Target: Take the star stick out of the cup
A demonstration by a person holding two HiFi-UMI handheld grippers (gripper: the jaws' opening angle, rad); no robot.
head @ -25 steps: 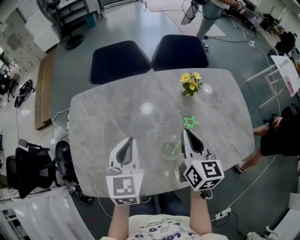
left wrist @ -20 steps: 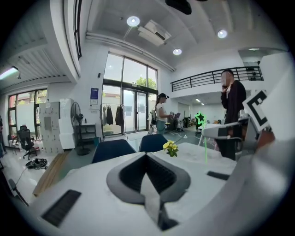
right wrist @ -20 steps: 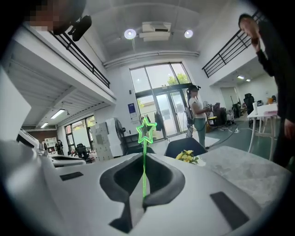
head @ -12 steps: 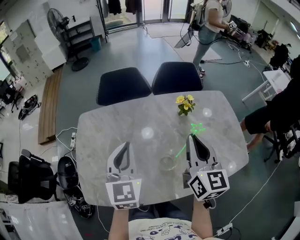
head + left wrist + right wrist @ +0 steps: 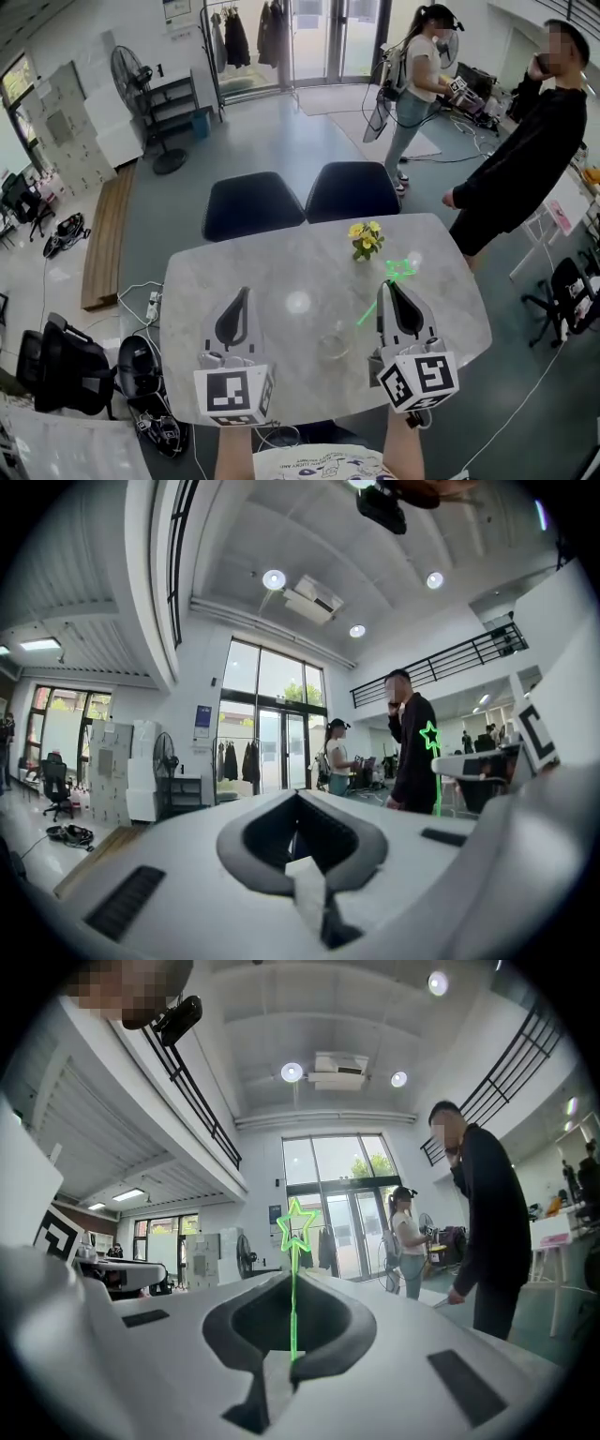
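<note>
The star stick (image 5: pixel 398 269) is thin, bright green, with an outlined star on top. My right gripper (image 5: pixel 383 289) is shut on its shaft and holds it tilted above the table. The stick's lower end hangs just up and right of the clear cup (image 5: pixel 334 346), apart from it. The cup stands on the grey marble table (image 5: pixel 234 281) between my two grippers. In the right gripper view the star stick (image 5: pixel 297 1225) rises upright from the right gripper (image 5: pixel 292 1356). My left gripper (image 5: pixel 245 294) is shut, with nothing in it, left of the cup. From the left gripper (image 5: pixel 306 872) the star stick (image 5: pixel 430 735) shows at the right.
A small vase of yellow flowers (image 5: pixel 364 239) stands at the table's far side. Two dark chairs (image 5: pixel 251 202) (image 5: pixel 352 190) sit behind the table. A person in black (image 5: pixel 520 159) stands close to its right corner, and another person (image 5: pixel 412 80) stands farther back.
Both grippers have risen. The right one carried the star stick up, so its lower end came out of the cup. The cup stayed in place on the table.
</note>
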